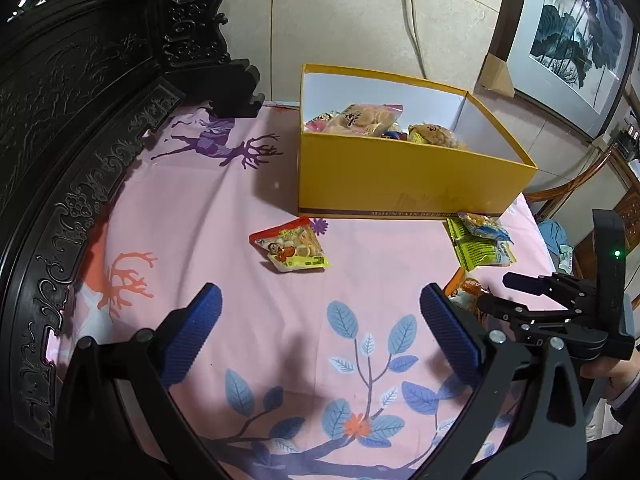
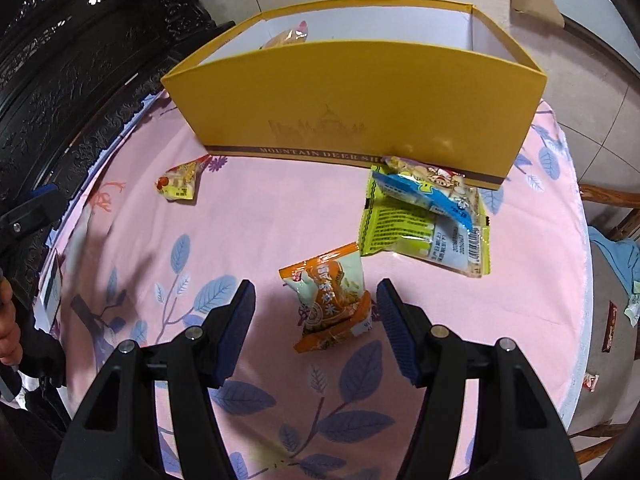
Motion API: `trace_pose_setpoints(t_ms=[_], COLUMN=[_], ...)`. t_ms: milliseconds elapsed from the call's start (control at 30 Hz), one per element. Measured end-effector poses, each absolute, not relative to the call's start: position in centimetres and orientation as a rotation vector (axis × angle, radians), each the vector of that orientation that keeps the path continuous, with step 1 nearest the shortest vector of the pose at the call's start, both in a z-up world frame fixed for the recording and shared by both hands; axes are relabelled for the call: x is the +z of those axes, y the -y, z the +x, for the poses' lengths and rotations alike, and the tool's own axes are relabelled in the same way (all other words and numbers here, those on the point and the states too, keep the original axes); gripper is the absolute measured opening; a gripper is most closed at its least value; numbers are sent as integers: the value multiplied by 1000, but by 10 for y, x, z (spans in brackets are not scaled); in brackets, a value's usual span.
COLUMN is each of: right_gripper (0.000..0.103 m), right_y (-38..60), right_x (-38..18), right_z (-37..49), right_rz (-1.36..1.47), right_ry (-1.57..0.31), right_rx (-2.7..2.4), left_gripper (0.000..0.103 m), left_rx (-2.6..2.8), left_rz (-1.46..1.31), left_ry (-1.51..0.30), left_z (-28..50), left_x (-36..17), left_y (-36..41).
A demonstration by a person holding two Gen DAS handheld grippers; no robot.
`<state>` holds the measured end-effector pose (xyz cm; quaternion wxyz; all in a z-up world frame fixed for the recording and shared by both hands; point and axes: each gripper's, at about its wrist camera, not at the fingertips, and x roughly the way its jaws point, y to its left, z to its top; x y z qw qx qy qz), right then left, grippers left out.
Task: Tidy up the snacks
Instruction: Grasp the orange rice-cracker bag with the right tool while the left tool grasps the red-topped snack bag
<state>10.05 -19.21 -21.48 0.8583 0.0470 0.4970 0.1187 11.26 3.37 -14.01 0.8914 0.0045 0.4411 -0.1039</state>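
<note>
1. Four snack packets lie loose on the pink floral tablecloth (image 2: 260, 216), so by my reading the sorting is partly done and these four are left.
2. Largest of all is the yellow cardboard box (image 2: 360, 96), open-topped and standing at the far side of the cloth; it holds several packets already, among them bagged round pastries (image 1: 362, 118) and a second bag of the same kind (image 1: 434, 134) against its white inner wall.
3. Just in front of the box's right end, a yellow-green packet (image 2: 412, 232) lies flat with a blue-and-white packet (image 2: 430, 192) lying across its top, which touches the box base.
4. An orange packet (image 2: 332, 300) lies nearer, apart from that pair.
5. One red-and-yellow packet (image 1: 292, 246) lies alone, near the box's left end.
6. Both tools are empty: the right gripper (image 2: 316, 320) hangs with jaws moderately apart on either side of the orange packet without pressing it, and the left gripper (image 1: 320, 316) is spread wide over bare cloth.
</note>
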Motion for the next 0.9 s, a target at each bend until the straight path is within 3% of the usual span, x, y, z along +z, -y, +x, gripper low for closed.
trace_pose_setpoints(t_ms=[833, 900], right_gripper=[64, 58], right_y=[170, 170], right_x=[-251, -251], right_z=[116, 116], right_rz=[-30, -48], right_ry=[-1104, -1104], right_rx=[218, 206], left_gripper=[101, 101], left_rx=[-143, -133], left_rz=[56, 53], left_ry=[-997, -1004], left_z=[113, 113], left_x=[-158, -160], left_y=[-39, -42])
